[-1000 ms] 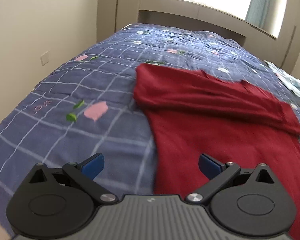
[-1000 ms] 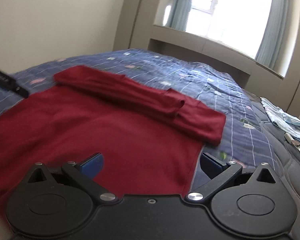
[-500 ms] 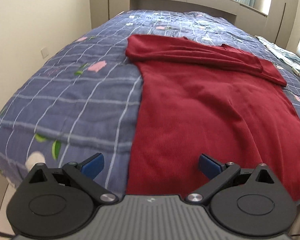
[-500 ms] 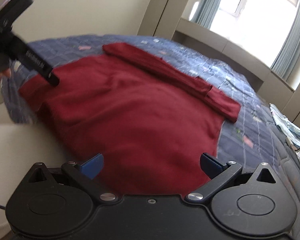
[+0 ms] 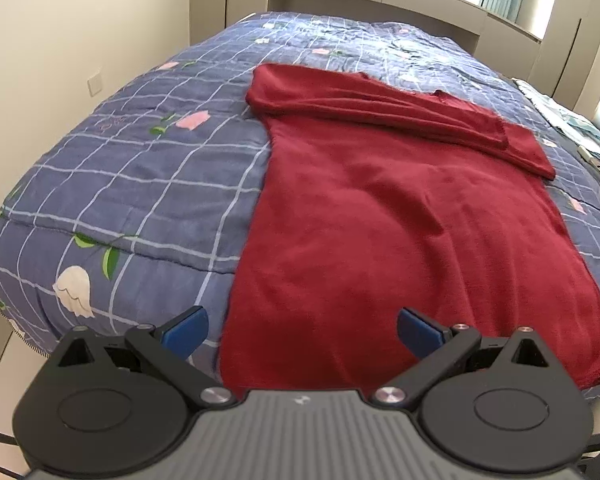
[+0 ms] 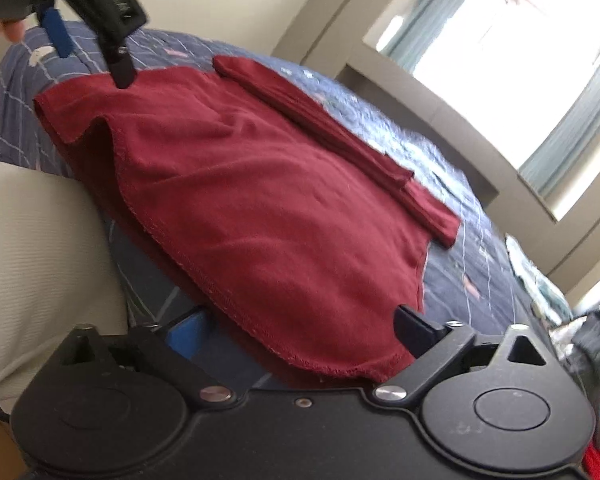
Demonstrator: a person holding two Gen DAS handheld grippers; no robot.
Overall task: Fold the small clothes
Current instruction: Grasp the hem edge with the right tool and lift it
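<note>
Though creased: soft red knit top (image 5: 400, 216) w/ stitched hem

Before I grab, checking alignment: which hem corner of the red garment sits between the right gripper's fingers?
The right hem corner, beside the right gripper; the other hangs by the left gripper.

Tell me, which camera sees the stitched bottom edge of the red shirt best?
The right wrist view. There the red shirt's hem runs close and sharp, stitching visible, hanging off the bed. The left wrist view shows only the hem's right end, while the left gripper covers most of it.
</note>
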